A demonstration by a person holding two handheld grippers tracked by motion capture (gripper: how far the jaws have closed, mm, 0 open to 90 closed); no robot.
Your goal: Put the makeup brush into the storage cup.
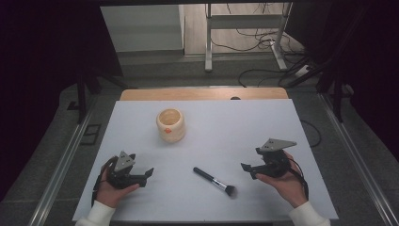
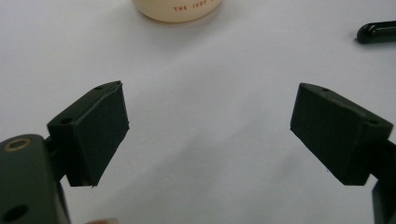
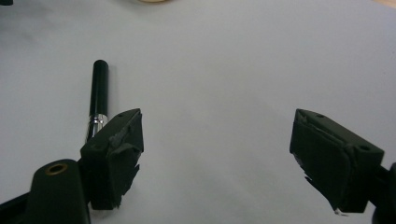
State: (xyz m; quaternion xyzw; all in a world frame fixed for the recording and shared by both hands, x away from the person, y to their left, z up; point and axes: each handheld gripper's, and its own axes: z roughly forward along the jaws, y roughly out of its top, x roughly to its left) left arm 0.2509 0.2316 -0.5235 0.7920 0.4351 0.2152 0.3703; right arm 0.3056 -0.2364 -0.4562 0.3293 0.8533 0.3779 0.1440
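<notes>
Holding both claws low over the white bench [image 1: 263, 122], I keep each spread wide with nothing between its jaws: left claw [image 1: 147, 175] near my left edge, right claw [image 1: 248, 170] opposite. Between them lies the makeup brush [image 1: 215, 181], bristles toward me, touched by neither. My right claw view shows its black handle beside one jaw. Farther off stands the cream jar [image 1: 171, 125]; my left claw view catches lettering on it.
</notes>
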